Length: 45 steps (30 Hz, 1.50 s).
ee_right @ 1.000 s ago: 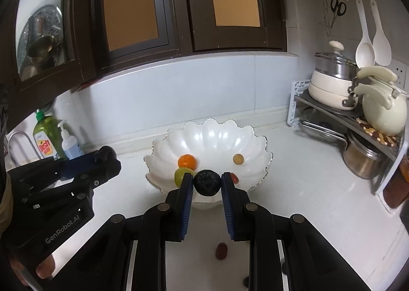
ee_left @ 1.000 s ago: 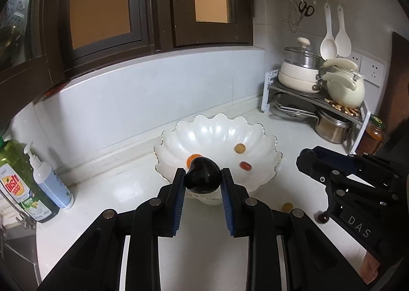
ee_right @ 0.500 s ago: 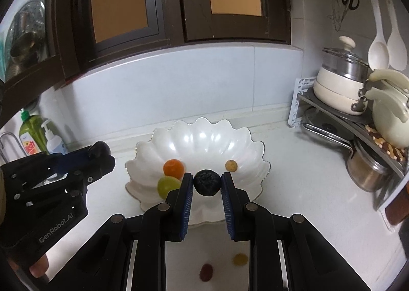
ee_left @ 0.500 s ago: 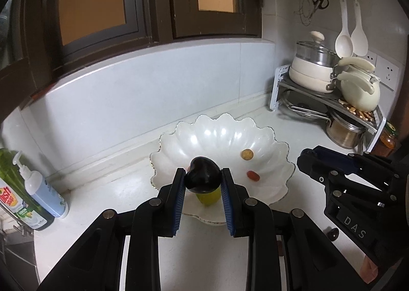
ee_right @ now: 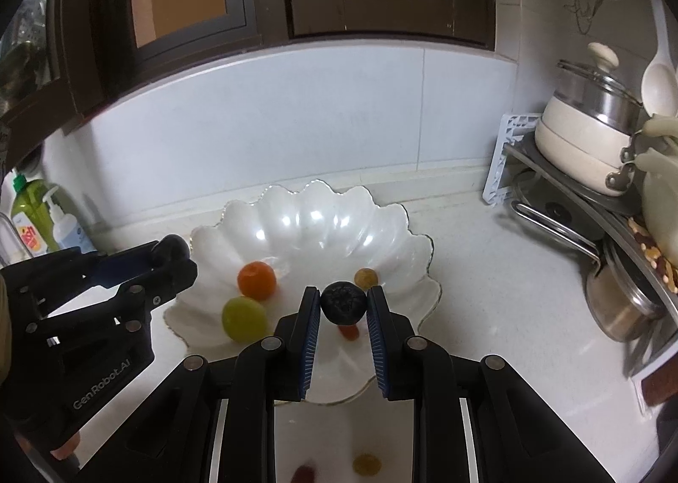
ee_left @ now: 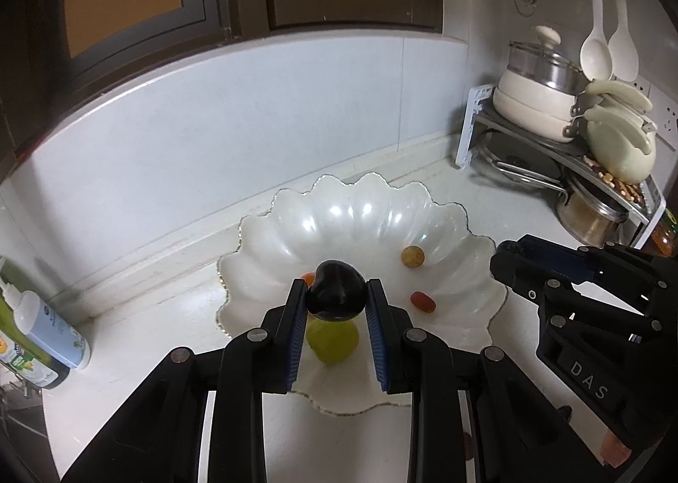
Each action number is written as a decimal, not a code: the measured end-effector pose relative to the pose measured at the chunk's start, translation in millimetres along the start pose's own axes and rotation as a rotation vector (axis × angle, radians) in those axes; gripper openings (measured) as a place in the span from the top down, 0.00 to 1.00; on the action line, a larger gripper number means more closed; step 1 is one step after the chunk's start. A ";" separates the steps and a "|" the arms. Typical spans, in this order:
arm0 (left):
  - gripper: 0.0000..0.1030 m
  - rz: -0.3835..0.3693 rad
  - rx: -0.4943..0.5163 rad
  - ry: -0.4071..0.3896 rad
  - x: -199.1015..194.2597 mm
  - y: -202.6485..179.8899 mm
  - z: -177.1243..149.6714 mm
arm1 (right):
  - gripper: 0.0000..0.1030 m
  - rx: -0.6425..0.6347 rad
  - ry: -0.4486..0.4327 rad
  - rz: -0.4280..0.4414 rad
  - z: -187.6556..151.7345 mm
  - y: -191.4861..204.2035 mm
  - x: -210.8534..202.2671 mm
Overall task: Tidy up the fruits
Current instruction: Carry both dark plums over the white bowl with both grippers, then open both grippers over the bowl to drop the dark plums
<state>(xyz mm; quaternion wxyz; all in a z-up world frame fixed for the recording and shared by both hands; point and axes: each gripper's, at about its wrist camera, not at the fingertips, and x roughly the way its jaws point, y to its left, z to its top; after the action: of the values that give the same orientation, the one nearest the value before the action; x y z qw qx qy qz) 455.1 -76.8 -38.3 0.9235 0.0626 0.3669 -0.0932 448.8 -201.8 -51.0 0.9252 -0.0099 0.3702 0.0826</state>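
Over a white kitchen counter, the left gripper pinches a glossy dark plum-like fruit between its blue-ribbed pads, jaws drawn in narrow and pressed on the fruit's two flanks, holding it above the near side of a scalloped white bowl; directly below it in the bowl sits a green fruit, with an orange fruit just behind, a small yellow-brown fruit farther right and a small red oblong fruit near the right rim. The plum-like fruit looks light, smooth and likely slippery, with skin that could bruise under a hard squeeze, so a hold across its widest middle, as here, seems the safest. To the right, the right gripper has its jaws shut close on a smaller, rough-skinned black fruit, gripped at its sides and held above the bowl's near-right portion, the red fruit showing just beneath it. That fruit appears light and firmer, its bumpy skin probably giving the pads better purchase, though it may be soft inside. Two small fruits, one reddish and one yellow, lie blurred on the counter in front of the bowl, outside it. Both held fruits are judged ready to be let go low into the bowl, since a drop from height could set them rolling against its glazed, probably brittle surface
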 end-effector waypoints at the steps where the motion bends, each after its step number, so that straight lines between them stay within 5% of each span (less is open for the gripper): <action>1: 0.73 -0.001 -0.002 0.009 5.2 -1.5 1.2 | 0.76 -0.001 0.007 0.003 0.5 -2.0 3.5; 29: 0.72 0.035 -0.048 0.199 83.7 -21.0 -3.7 | 0.76 -0.042 0.161 0.057 3.1 -32.1 79.1; 33: 0.54 0.043 -0.051 0.192 83.3 -20.1 -3.0 | 0.75 -0.043 0.166 0.062 4.0 -32.1 81.2; 45: 0.49 0.100 -0.063 0.159 59.9 -13.6 -3.9 | 0.68 -0.033 0.137 0.042 0.8 -34.9 62.5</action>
<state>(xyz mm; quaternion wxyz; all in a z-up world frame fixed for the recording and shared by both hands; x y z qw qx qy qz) 492.2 -96.9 -83.1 0.8966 0.0589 0.4380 -0.0301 499.5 -227.1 -94.8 0.8955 -0.0228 0.4313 0.1073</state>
